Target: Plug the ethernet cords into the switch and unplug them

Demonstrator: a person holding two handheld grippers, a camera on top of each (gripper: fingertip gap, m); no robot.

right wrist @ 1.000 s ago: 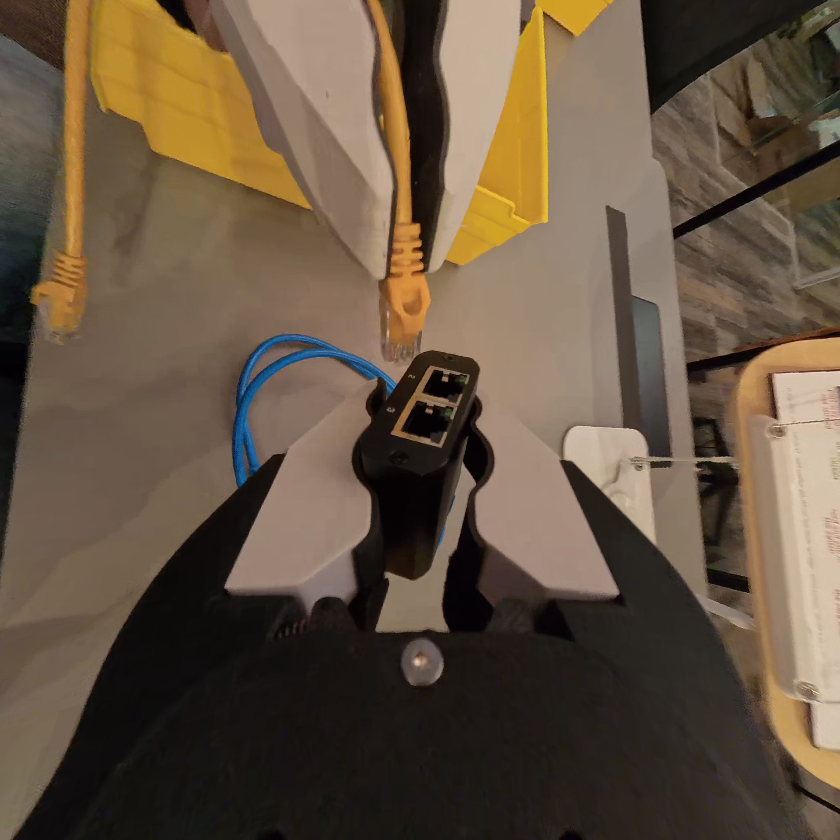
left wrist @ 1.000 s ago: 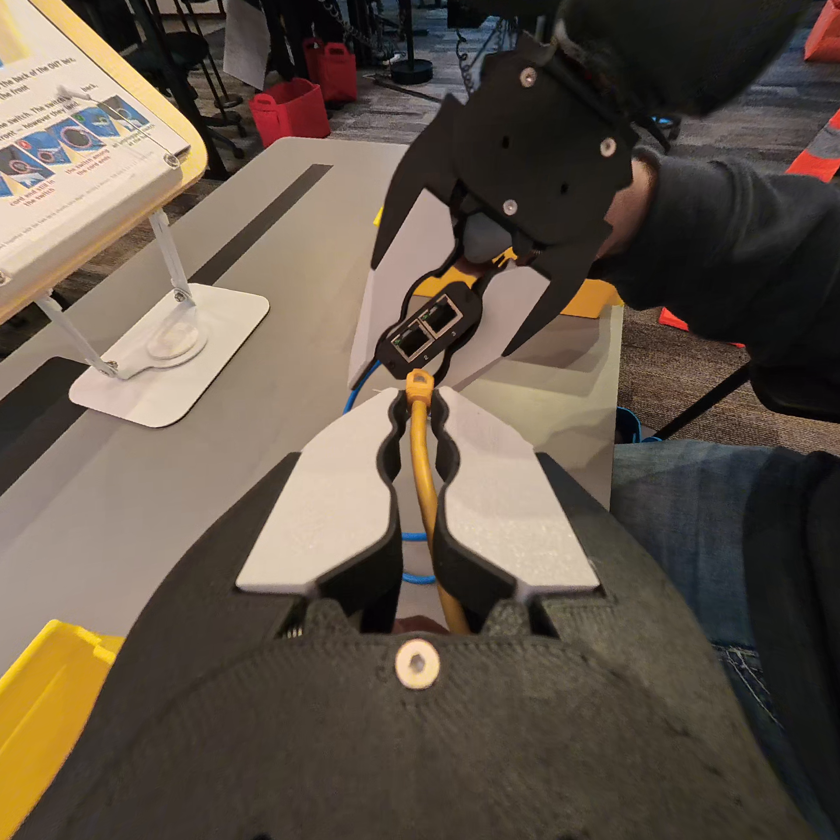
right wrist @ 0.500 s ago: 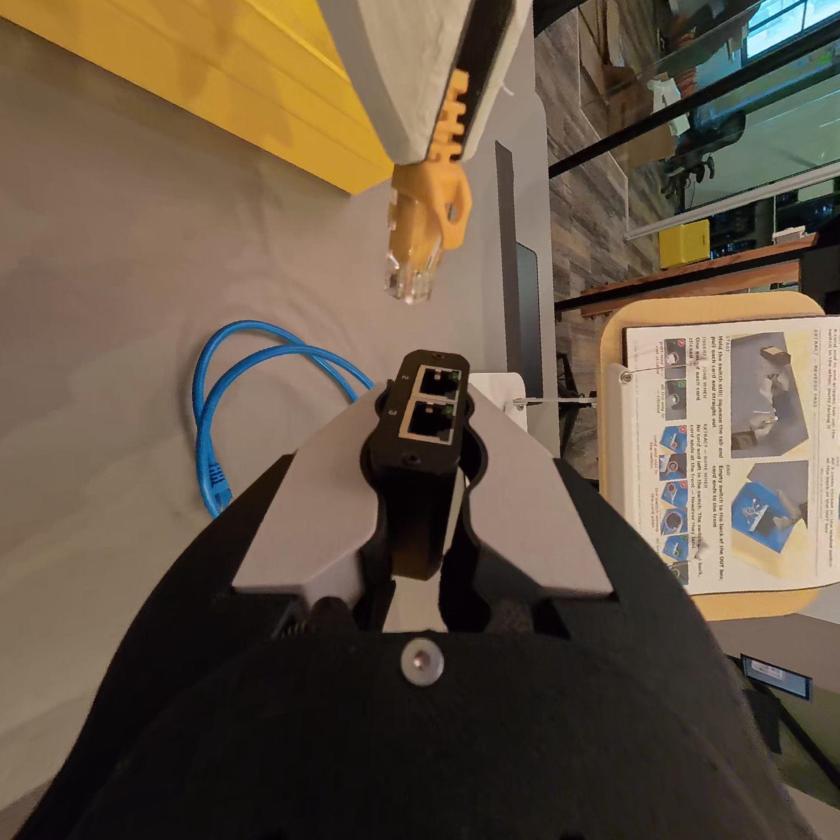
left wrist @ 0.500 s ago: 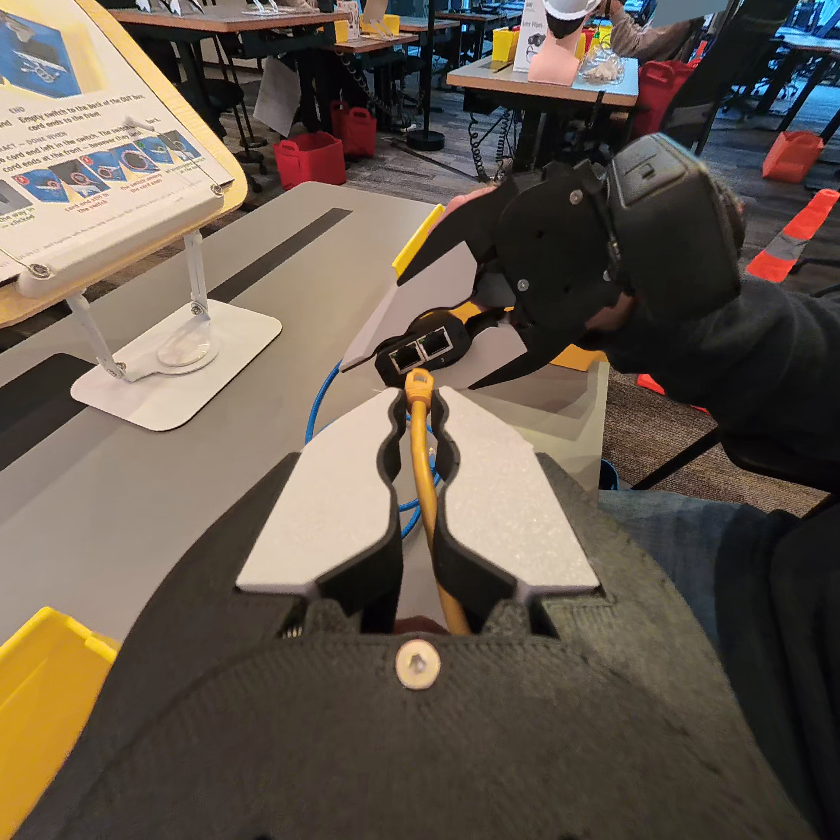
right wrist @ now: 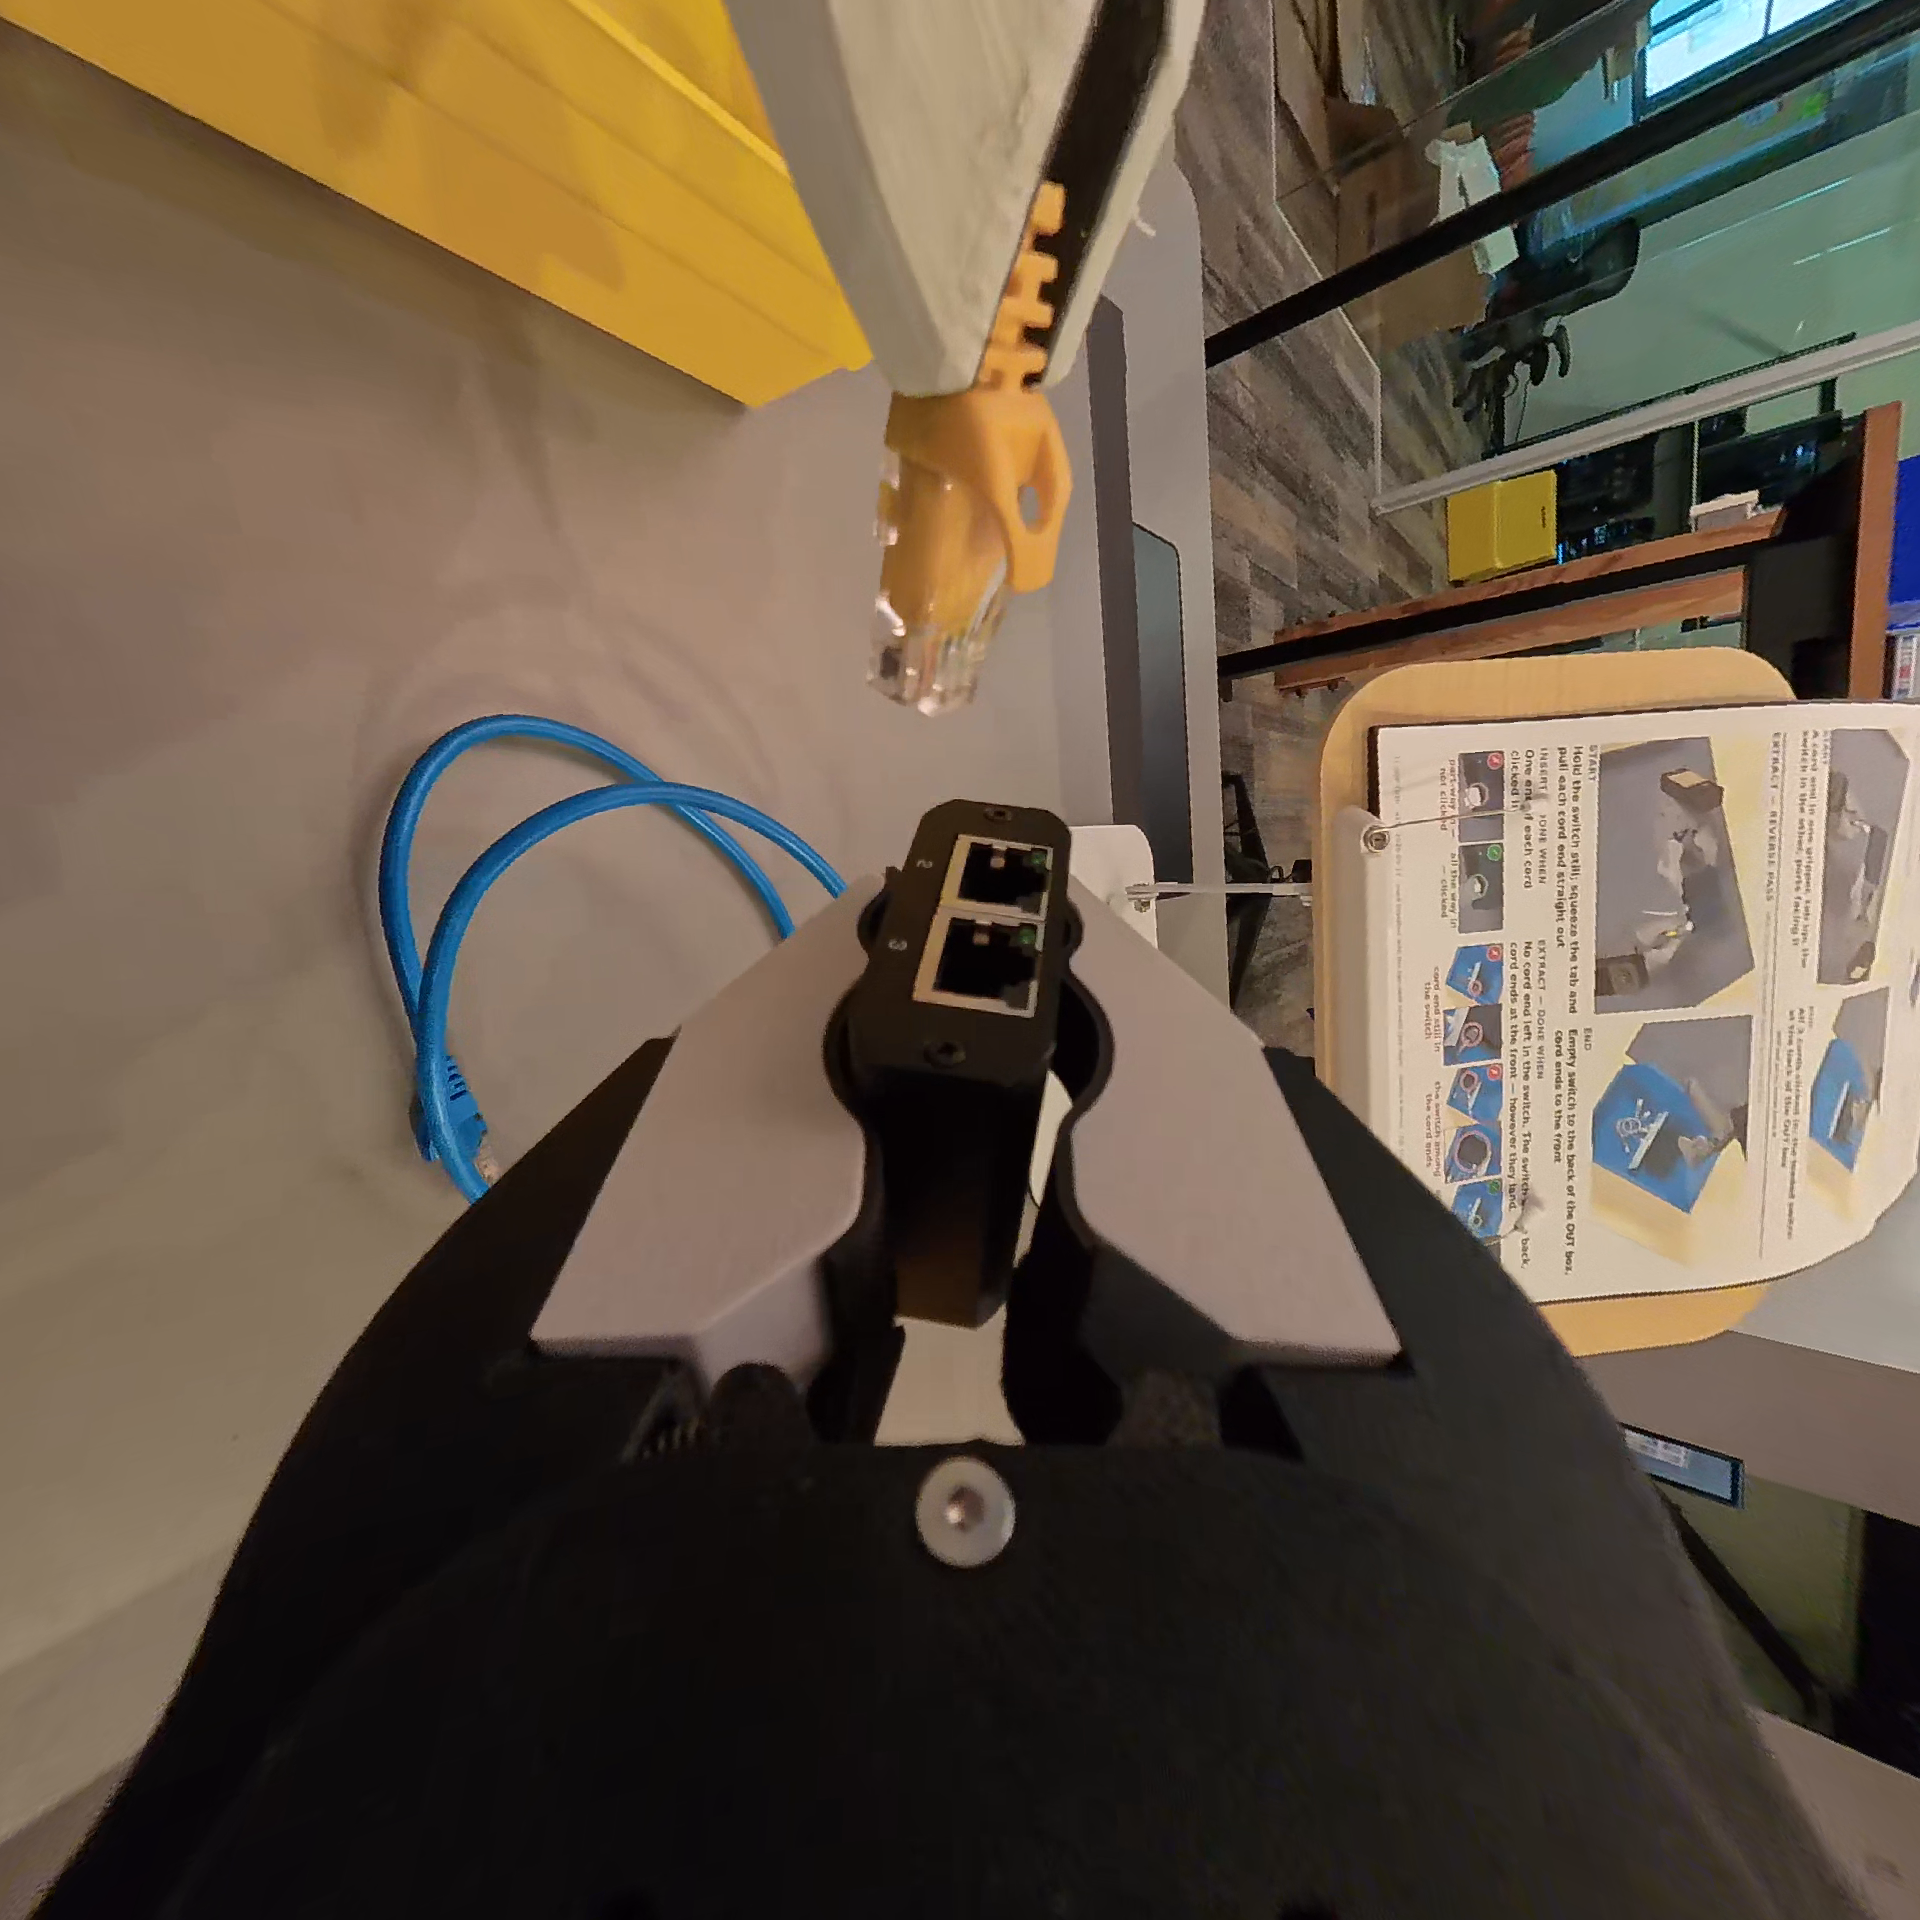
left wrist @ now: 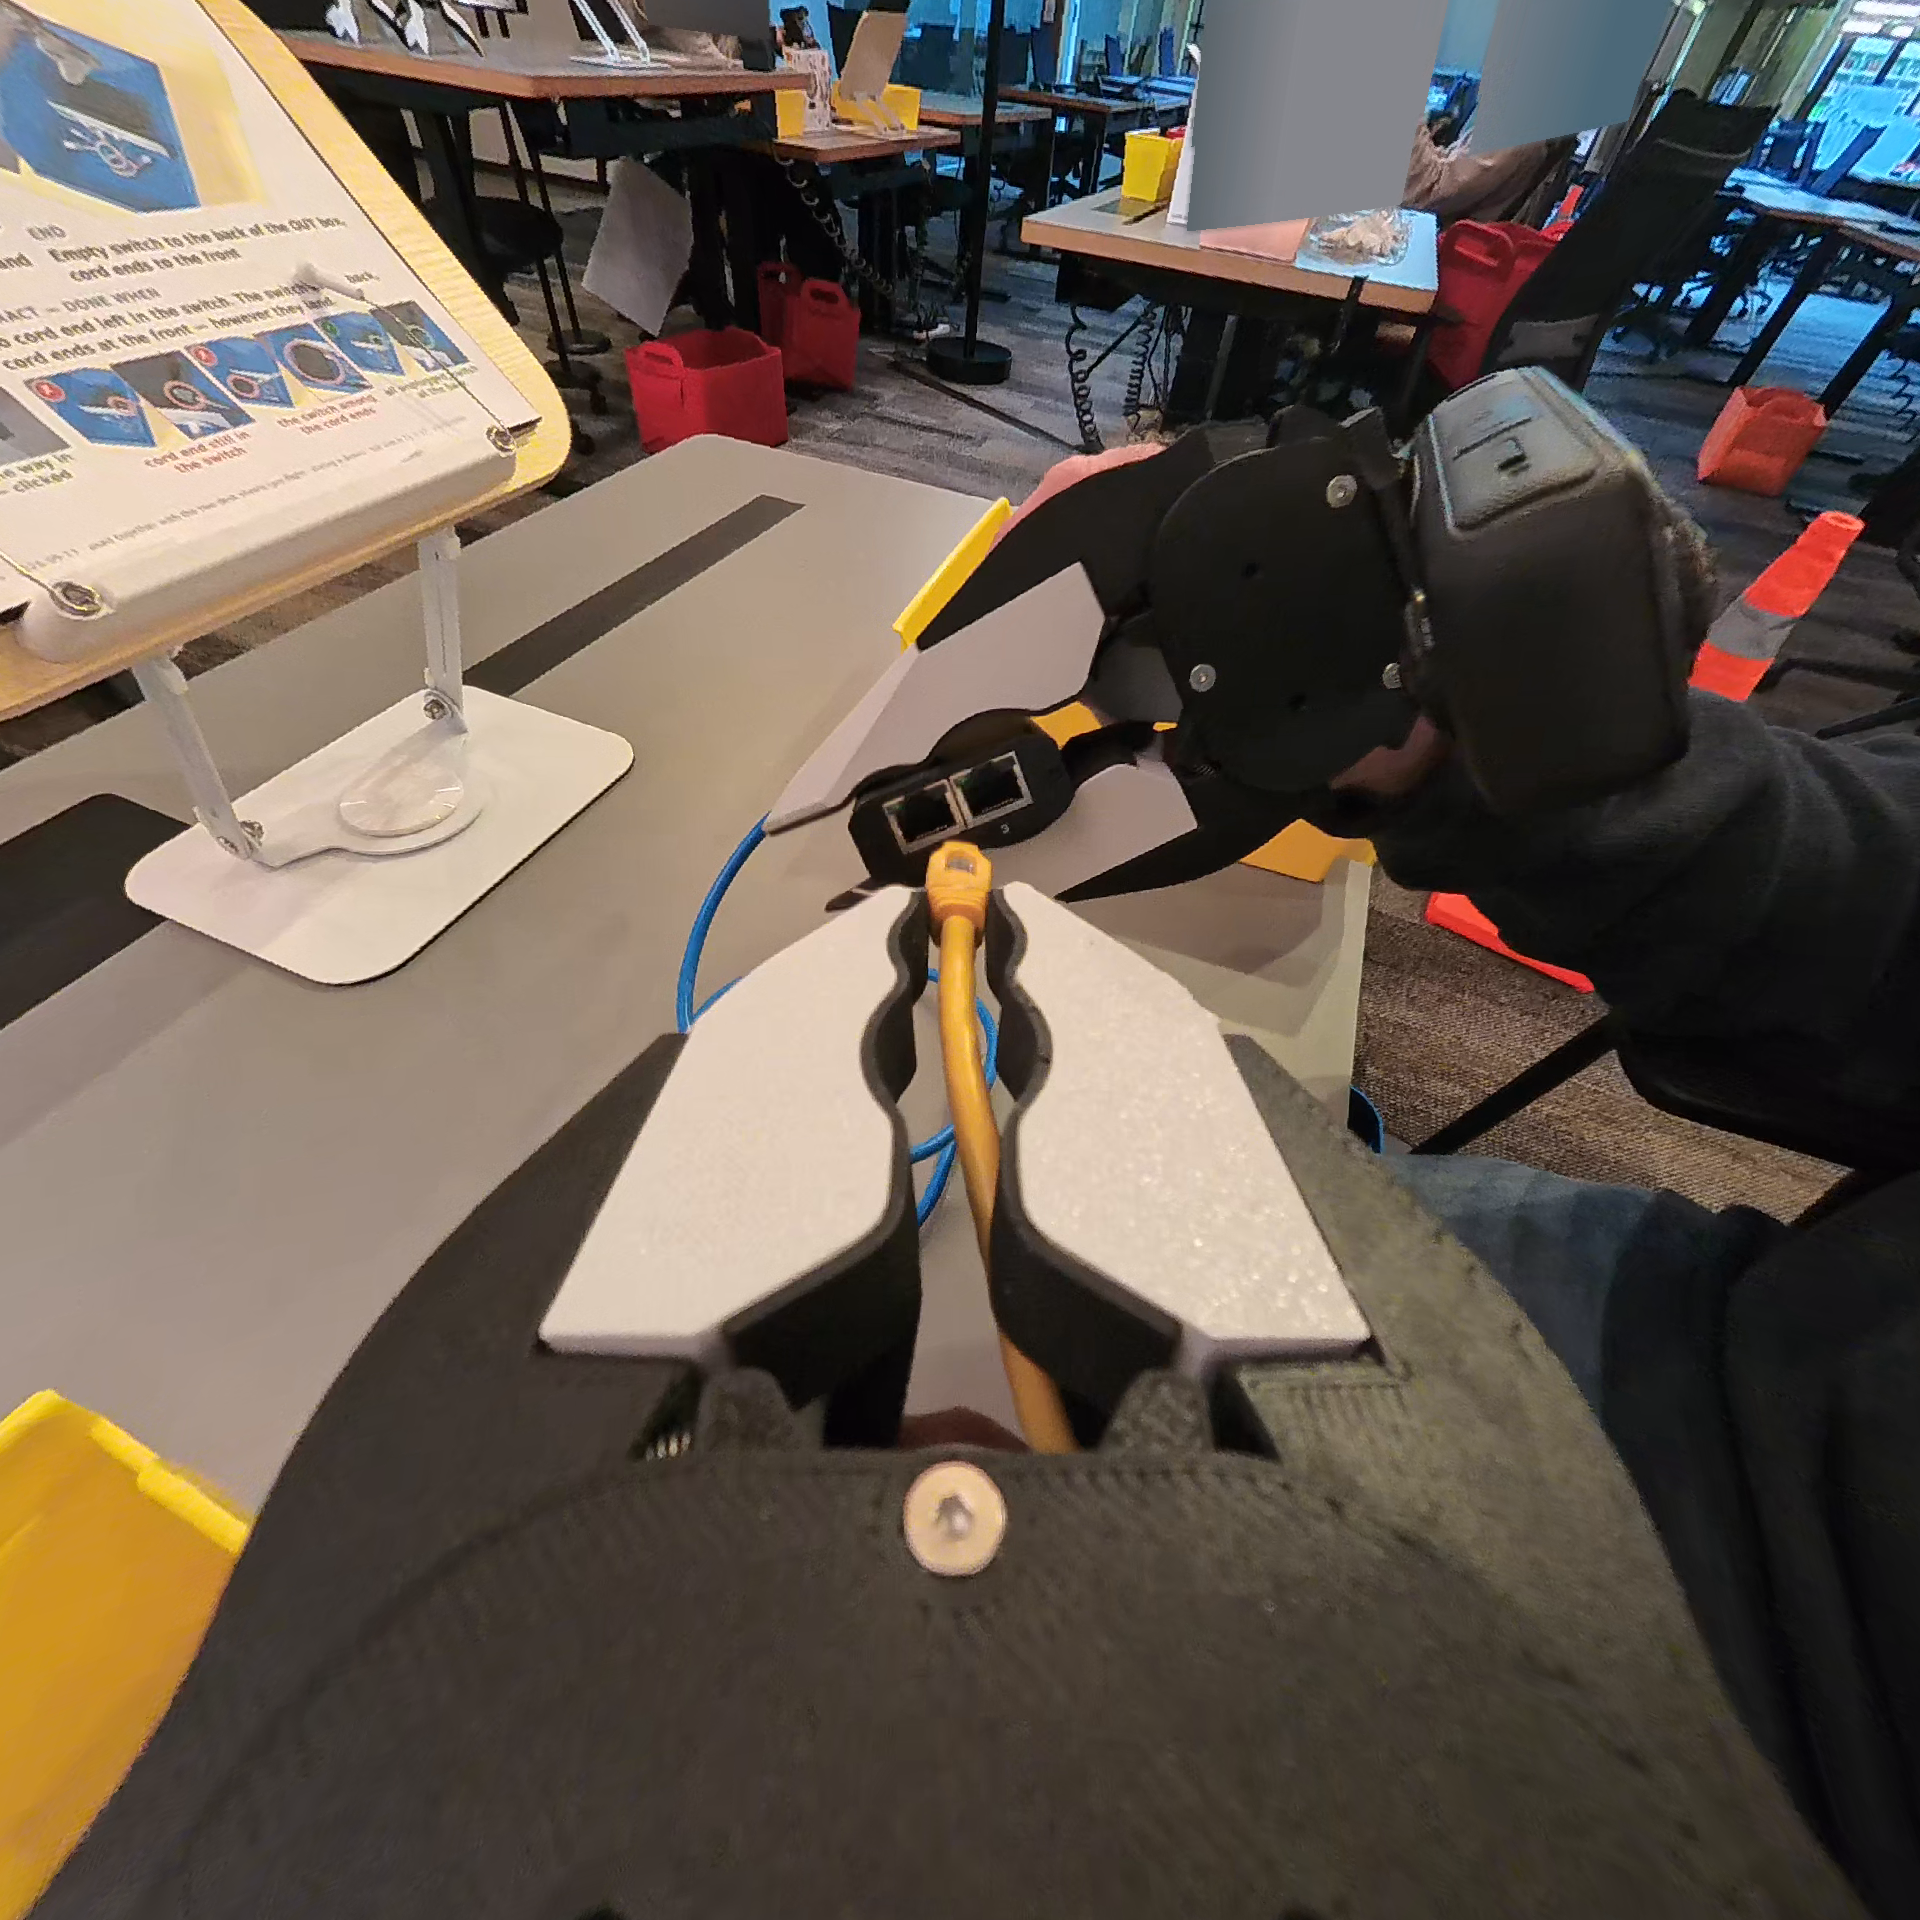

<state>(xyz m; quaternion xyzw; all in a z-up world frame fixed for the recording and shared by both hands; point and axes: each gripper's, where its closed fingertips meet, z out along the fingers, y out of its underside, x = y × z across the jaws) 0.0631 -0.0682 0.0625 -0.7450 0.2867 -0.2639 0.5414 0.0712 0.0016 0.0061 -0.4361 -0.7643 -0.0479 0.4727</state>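
My left gripper [left wrist: 956,914] is clenched on the yellow cord [left wrist: 971,1091], its plug [right wrist: 951,577] poking out just short of the switch [right wrist: 982,935]. My right gripper [right wrist: 977,935] grasps that switch, both ports bare and facing the plug. On the table [left wrist: 312,1091] beneath lies a blue cord [right wrist: 499,831]; a yellow bin [right wrist: 468,156] sits behind the plug and an instruction stand [left wrist: 343,790] to the far left.

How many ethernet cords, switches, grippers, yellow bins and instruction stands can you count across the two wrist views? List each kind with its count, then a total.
Ethernet cords: 2, the yellow cord and the blue cord
Switches: 1, the black switch
Grippers: 2, the left gripper and the right gripper
Yellow bins: 2
Instruction stands: 1
Total: 8
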